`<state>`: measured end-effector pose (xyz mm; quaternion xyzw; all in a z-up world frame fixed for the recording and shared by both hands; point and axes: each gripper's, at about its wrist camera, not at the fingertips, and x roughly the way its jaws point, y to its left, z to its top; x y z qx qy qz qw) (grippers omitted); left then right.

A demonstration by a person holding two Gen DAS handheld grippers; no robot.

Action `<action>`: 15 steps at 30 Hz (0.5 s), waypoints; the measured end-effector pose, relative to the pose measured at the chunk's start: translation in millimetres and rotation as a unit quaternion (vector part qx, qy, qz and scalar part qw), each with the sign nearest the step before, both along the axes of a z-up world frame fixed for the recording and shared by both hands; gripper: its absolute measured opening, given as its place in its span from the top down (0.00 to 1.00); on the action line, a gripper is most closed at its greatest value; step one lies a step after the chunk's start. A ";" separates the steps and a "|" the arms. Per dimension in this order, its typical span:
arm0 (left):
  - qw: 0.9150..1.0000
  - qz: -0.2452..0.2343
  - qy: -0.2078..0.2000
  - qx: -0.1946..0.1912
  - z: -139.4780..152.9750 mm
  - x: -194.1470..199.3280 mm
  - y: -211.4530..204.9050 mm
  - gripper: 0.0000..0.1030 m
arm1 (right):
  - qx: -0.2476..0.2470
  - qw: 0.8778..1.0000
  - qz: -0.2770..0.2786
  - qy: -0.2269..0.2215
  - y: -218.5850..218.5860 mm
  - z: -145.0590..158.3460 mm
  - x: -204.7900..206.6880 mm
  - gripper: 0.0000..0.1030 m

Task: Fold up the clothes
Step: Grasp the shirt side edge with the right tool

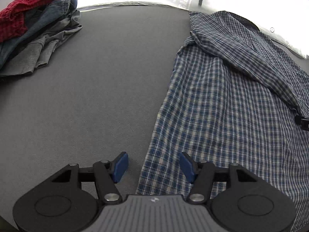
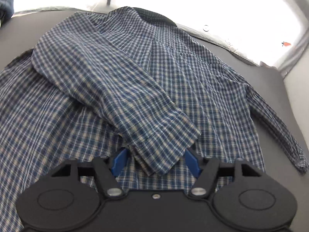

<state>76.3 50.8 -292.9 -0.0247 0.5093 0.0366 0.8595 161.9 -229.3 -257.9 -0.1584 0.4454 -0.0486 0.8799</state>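
A blue and white plaid shirt (image 1: 222, 104) lies spread on the grey table (image 1: 92, 89), one sleeve (image 1: 241, 58) folded across its body. My left gripper (image 1: 154, 167) is open, low over the shirt's left hem edge, with nothing between its blue pads. In the right wrist view the same shirt (image 2: 202, 81) fills the frame. The folded sleeve (image 2: 108, 85) runs diagonally toward me, and its cuff (image 2: 164, 150) lies in the gap of my open right gripper (image 2: 156, 162), whose pads stand apart on either side. The other sleeve (image 2: 280, 127) stretches out to the right.
A pile of clothes (image 1: 34, 31), red, denim blue and grey, sits at the table's far left corner. Bare grey surface lies between the pile and the shirt. Bright white background runs beyond the far edge (image 1: 135, 2). The table's right edge (image 2: 289, 100) is close to the outstretched sleeve.
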 end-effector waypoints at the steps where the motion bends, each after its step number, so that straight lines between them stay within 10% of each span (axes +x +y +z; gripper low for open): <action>1: 1.000 0.001 -0.002 -0.001 0.3 -1.1 0.0 0.43 | -0.010 1.000 0.014 -0.001 2.6 -0.6 -1.5 0.57; 4: 1.000 0.022 -0.011 -0.004 1.3 -3.2 1.3 0.46 | -0.040 0.998 0.058 -0.004 10.3 -2.2 -5.8 0.82; 8: 0.999 0.044 -0.026 0.012 4.0 -7.0 -2.7 1.00 | -0.081 0.990 0.117 -0.013 16.9 -2.7 -12.7 0.91; 15: 0.993 0.085 -0.052 0.056 20.4 -20.4 -45.3 1.00 | -0.190 0.951 0.223 -0.101 -13.2 17.6 -28.0 0.92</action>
